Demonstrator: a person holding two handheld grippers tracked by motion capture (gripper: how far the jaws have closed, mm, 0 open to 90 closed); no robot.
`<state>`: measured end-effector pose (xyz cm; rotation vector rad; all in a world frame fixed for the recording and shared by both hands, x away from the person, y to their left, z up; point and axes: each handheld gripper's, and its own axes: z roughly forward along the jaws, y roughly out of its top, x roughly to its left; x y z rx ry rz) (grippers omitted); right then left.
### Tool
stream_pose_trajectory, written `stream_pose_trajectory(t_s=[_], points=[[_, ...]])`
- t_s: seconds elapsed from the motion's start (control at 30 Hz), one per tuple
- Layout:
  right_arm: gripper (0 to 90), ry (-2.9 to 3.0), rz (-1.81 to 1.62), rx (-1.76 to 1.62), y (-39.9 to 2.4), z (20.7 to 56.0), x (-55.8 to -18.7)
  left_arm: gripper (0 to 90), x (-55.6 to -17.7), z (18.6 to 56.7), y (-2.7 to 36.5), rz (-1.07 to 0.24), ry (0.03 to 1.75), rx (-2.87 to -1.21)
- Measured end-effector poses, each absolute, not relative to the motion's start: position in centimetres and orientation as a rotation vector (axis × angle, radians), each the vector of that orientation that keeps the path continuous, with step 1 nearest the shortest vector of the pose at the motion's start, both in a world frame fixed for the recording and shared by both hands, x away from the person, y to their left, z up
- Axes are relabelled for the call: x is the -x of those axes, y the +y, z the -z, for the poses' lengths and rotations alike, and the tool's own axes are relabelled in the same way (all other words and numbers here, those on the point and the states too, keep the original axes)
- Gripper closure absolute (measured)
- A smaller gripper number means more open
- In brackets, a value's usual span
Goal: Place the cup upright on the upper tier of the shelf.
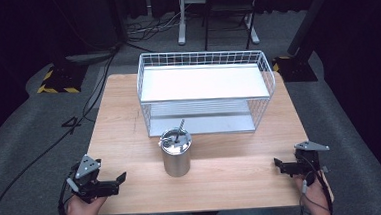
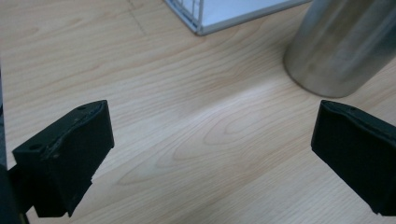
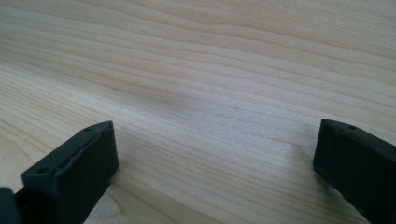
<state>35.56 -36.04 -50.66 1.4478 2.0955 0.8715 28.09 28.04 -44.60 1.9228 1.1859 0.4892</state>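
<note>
Ahead and to the right of the left gripper, jaws spread wide and empty, stands the upright lidded steel cylindrical tumbler, long axis vertical. The right gripper, also spread, is farther off; left looks nearer. Beyond the tumbler: white wire two-tier rack on the light wooden table.

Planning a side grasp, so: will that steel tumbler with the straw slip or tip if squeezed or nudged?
The steel tumbler looks smooth and shiny, so flat jaws may slip on it. It stands tall on a narrow base, so a high push could tip it. The straw would probably wobble loosely.
</note>
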Motion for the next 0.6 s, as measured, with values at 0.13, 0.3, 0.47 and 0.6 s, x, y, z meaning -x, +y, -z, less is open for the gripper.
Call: stream_pose_trajectory(t_s=[0.13,0.3,0.47,0.6], points=[[0.1,2.095,-0.872,-1.448,-36.0,50.7,-35.6,0.0,-27.9,44.0,27.6,-0.467,1.155,-1.889],[0.1,2.094,-0.870,-1.451,-36.0,50.6,-35.6,0.0,-27.5,42.8,26.4,-0.425,1.083,-1.825],[0.2,2.094,-0.870,-1.451,-36.0,50.6,-35.6,0.0,-27.5,41.8,24.8,-0.426,1.018,-1.830],[0.2,2.093,-0.870,-1.452,-36.0,50.7,-35.6,0.0,-27.7,41.4,23.6,-0.425,0.980,-1.835]])
